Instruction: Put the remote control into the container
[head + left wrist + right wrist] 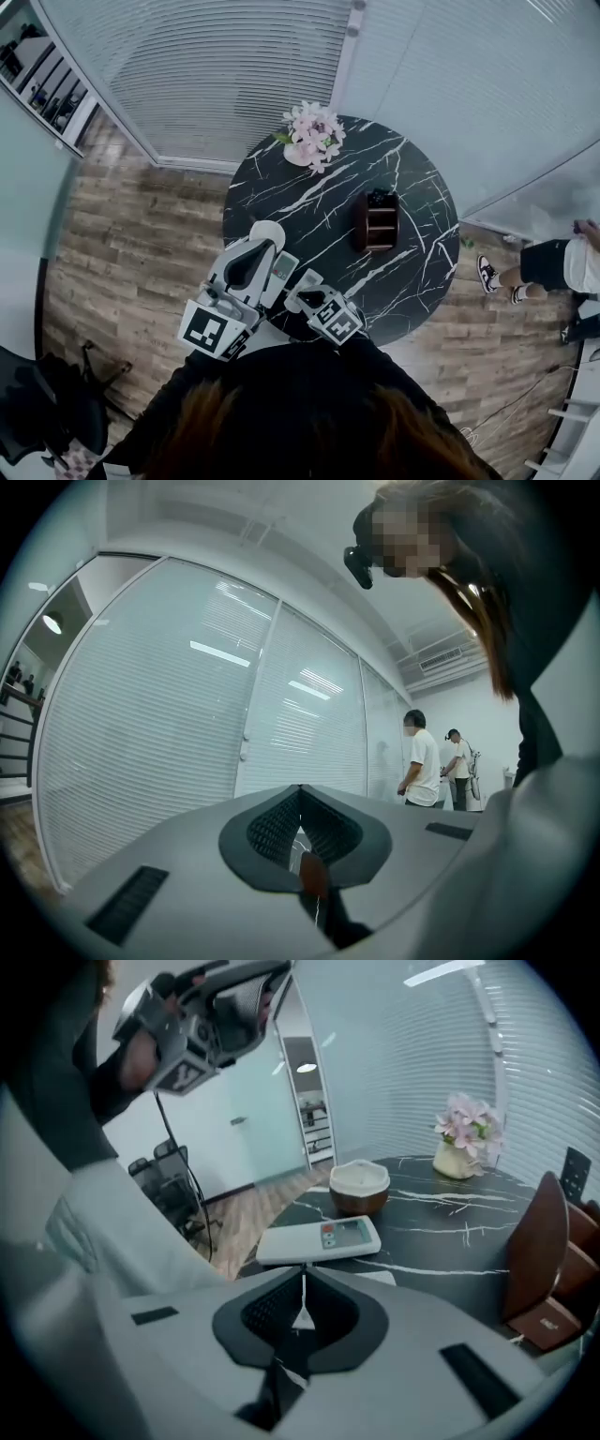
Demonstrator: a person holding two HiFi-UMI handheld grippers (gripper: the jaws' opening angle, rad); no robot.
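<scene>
Remote control (319, 1239) just beyond right claw (302, 1279)

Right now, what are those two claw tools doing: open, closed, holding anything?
Left gripper: closed, holding nothing.
Right gripper: closed, holding nothing; the remote lies on the table just ahead of it.
</scene>
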